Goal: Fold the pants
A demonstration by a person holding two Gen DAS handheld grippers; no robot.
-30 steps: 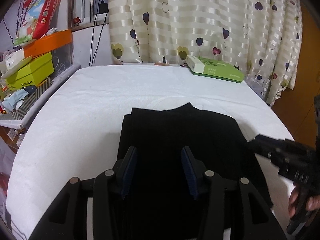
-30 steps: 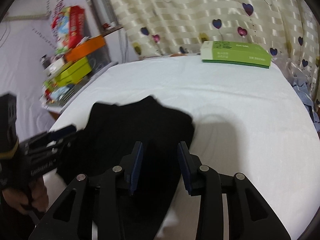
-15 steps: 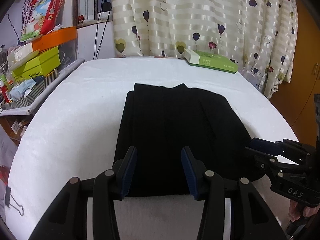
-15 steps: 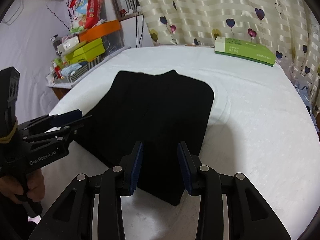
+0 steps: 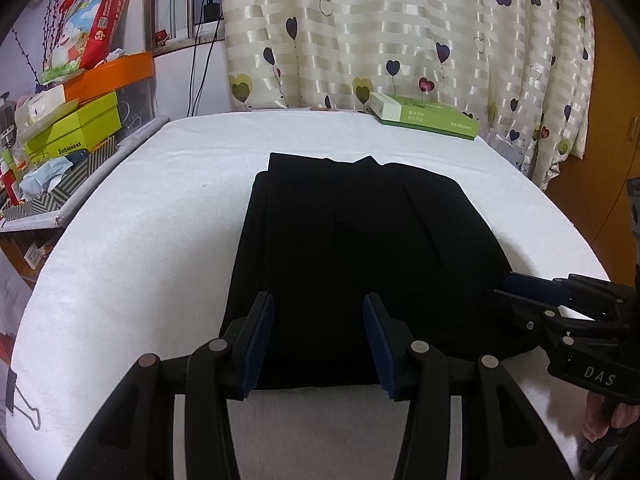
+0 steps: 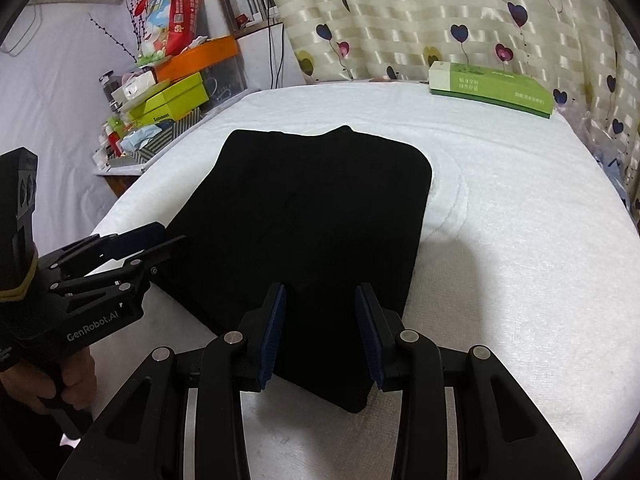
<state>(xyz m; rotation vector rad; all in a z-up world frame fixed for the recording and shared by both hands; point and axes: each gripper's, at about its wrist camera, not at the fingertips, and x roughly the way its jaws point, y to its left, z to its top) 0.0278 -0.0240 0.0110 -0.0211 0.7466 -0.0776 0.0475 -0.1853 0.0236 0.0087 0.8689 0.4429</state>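
Note:
The black pants lie flat in a folded rectangle on the white cloth-covered table; in the right wrist view the pants fill the middle. My left gripper hovers open over the near edge of the pants, nothing between its fingers. My right gripper is open too, above the near right corner of the fold. Each gripper shows in the other's view: the right gripper at the pants' right edge, the left gripper at their left edge. Neither holds fabric.
A green and white box lies at the table's far edge by the heart-patterned curtain. Stacked boxes and clutter sit on a shelf to the left. A binder clip hangs at the table's near left edge.
Both grippers have drawn back and up from the pants, which now lie flat and further folded. The view widened; in the last half second little moved.

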